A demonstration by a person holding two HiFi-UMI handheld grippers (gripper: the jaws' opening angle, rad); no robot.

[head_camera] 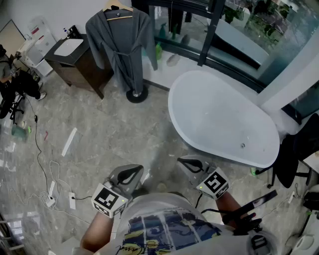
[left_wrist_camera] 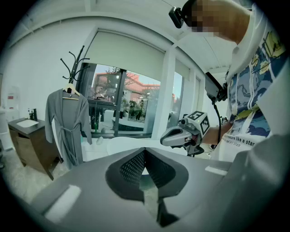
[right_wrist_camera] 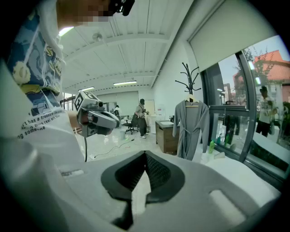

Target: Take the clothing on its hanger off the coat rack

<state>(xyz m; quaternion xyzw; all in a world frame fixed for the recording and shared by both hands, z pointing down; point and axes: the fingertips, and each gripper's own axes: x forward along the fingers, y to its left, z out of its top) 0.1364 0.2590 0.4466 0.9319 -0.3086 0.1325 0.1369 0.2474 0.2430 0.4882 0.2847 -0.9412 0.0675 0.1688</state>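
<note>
A grey robe (head_camera: 119, 42) hangs on a wooden hanger (head_camera: 117, 7) from a black coat rack whose round base (head_camera: 136, 94) stands on the floor far ahead. The left gripper view shows the robe (left_wrist_camera: 67, 124) at the left, under the rack's hooks (left_wrist_camera: 74, 61). In the right gripper view the robe (right_wrist_camera: 191, 129) is right of centre. My left gripper (head_camera: 133, 173) and right gripper (head_camera: 188, 163) are held close to my body, far from the robe. Both are shut with nothing between the jaws.
A white bathtub (head_camera: 224, 119) fills the right side, along a glass wall. A dark wooden cabinet (head_camera: 75, 60) stands left of the rack. Cables and a power strip (head_camera: 50, 199) lie on the marble floor at the left. A person (right_wrist_camera: 141, 115) stands far off.
</note>
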